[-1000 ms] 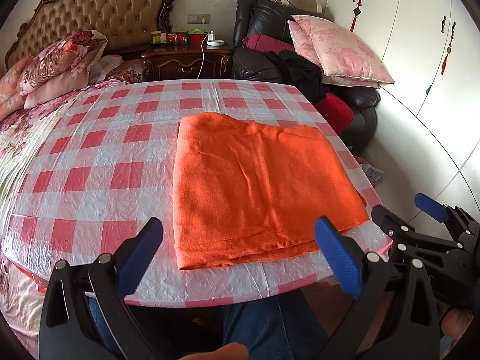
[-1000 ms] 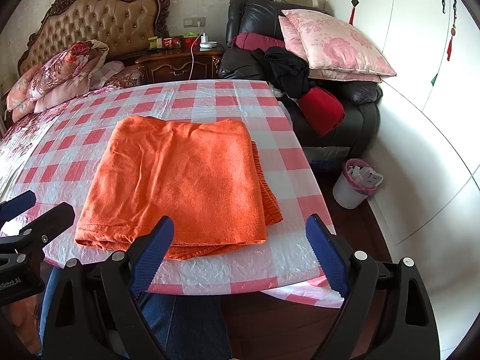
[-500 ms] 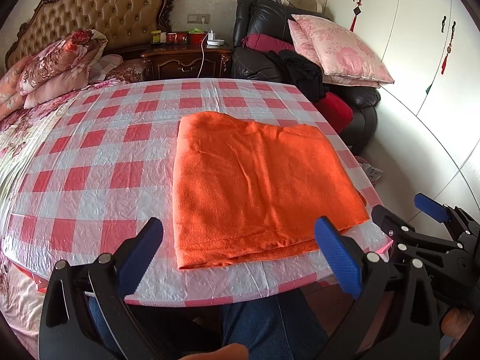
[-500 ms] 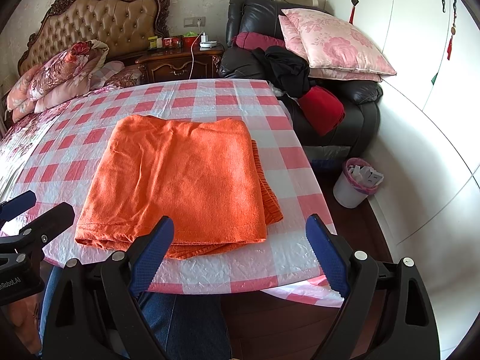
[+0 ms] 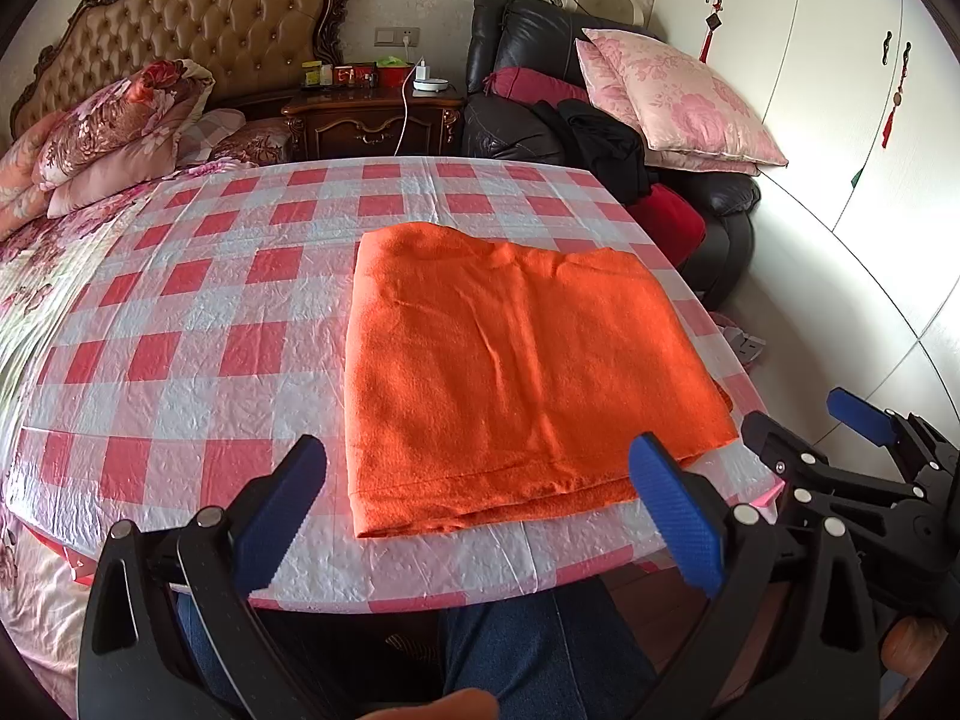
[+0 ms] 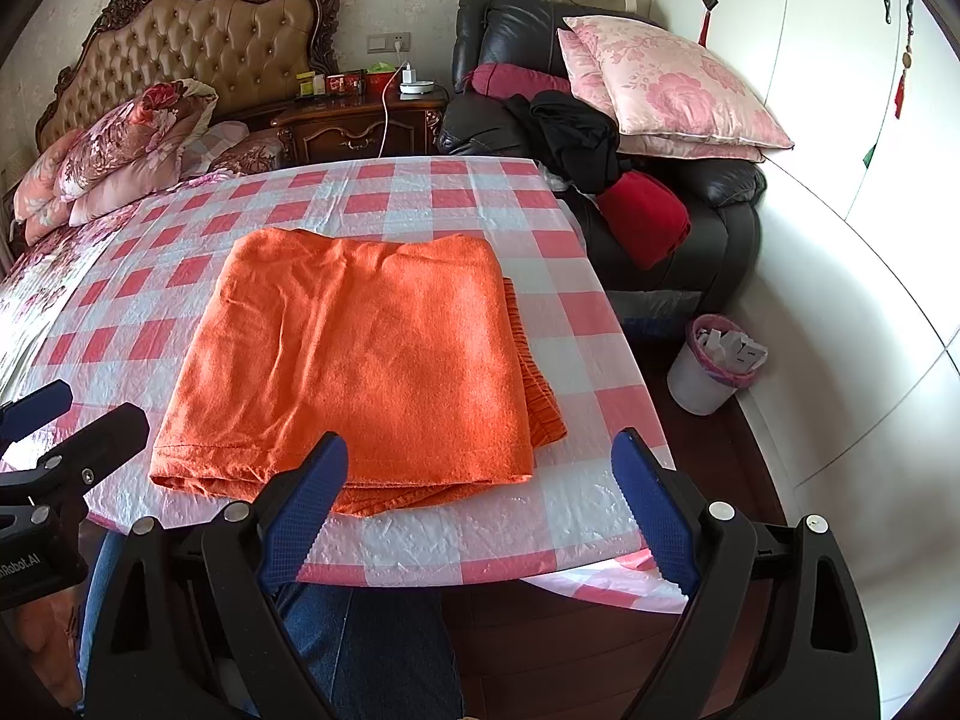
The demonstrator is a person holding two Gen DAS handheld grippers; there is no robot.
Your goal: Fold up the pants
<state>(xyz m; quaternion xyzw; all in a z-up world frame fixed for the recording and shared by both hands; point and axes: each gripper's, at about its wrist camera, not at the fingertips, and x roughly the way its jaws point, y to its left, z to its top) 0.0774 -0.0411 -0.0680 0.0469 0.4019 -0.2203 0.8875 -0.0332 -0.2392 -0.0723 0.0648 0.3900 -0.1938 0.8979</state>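
Orange pants seen mid-frame; tabletop covered in red-white check; pink floral pillow upper right; blue pads on both tools.

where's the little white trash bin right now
The white trash bin shows in the right wrist view, on the dark floor right of the checked table, below the black armchair and against the white wardrobe.

Table in red-and-white checked plastic cloth, folded orange pants flat near its front edge
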